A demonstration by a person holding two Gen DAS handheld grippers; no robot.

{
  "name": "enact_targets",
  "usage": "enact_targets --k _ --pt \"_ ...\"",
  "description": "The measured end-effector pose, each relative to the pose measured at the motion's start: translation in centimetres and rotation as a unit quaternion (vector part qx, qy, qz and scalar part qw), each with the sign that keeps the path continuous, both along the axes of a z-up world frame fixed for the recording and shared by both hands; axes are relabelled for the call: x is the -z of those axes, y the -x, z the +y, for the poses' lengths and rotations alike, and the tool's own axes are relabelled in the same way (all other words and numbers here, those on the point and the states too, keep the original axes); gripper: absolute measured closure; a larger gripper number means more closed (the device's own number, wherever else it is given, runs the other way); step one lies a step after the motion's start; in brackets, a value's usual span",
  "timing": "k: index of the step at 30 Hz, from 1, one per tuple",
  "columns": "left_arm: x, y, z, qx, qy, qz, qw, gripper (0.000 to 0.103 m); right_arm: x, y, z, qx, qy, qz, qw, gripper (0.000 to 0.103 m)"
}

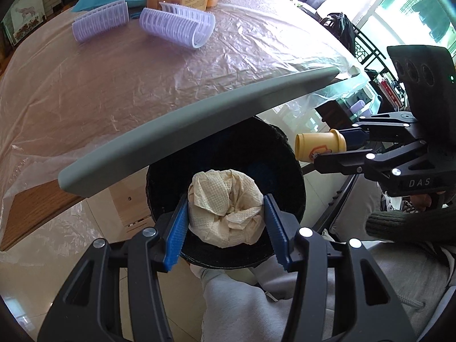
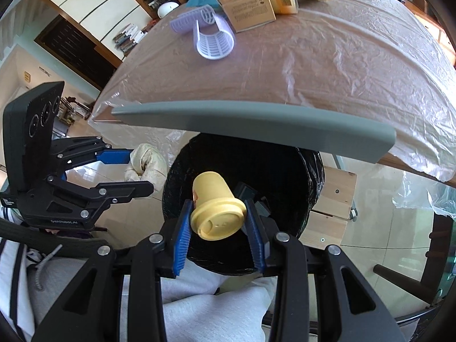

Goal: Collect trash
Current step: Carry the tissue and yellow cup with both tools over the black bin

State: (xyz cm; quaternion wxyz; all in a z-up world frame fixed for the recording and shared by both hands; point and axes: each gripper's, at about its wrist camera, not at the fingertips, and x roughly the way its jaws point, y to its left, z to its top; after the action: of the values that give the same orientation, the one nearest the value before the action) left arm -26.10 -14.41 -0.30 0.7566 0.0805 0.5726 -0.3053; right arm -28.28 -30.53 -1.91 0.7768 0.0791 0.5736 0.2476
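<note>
The right gripper (image 1: 319, 149) carries the raised letters "DAS" on its black body, seen from the left wrist view. The left gripper (image 2: 139, 171) has "GenRobot.AI" printed in white along its lower body, seen from the right wrist view. A brown box (image 2: 248, 10) on the table shows lines of dark print, and an orange box (image 2: 283, 0) beside it bears a label, both too small to read.
</note>
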Motion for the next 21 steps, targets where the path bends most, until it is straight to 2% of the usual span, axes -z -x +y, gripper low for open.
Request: enact_targets --k 21 --pt "3.2 0.0 -1.9 -0.001 -0.038 -0.003 0.9993 0.051 3.3 -0.7 2.4 -0.006 0.060 0.010 0.998 0.067"
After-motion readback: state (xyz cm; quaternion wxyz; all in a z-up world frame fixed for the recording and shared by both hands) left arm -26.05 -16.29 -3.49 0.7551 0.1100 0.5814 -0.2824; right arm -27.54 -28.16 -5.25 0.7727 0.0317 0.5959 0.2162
